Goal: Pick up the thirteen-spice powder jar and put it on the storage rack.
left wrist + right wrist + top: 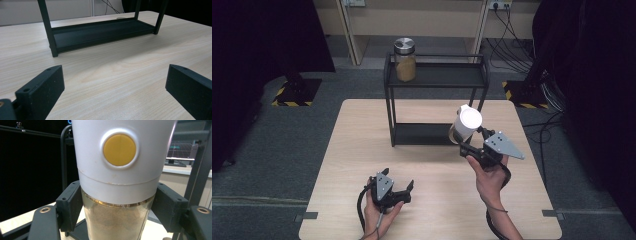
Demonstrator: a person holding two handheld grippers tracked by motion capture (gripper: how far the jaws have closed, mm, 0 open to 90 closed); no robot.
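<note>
While the white-capped jar (464,125) hangs in the air just in front of the rack's right end, above the lower shelf, the thing to mind is how it is being carried: it is tipped over toward the near side, its round white top facing up at the high camera. It holds a tan powder, seen through the glass in the right gripper view, below a white cap with a yellow button (119,149). The right gripper (475,145) has its jaws closed on the glass body just under the cap, one on each side, and the hold looks square. To my eye the job is to shelve this jar on the black rack (435,75), so the person would do well to bring it upright before it goes in, keep it clear of the right front post, and lower it until the base sits flat before letting the jaws part. Whether the top shelf or the lower shelf (100,33) is meant, I cannot tell; the top one already carries a metal-lidded jar (405,60) of tan stuff at its far left, well apart. The left gripper (399,190) rests low over the near part of the desk (432,210), jaws spread wide and holding nothing.
</note>
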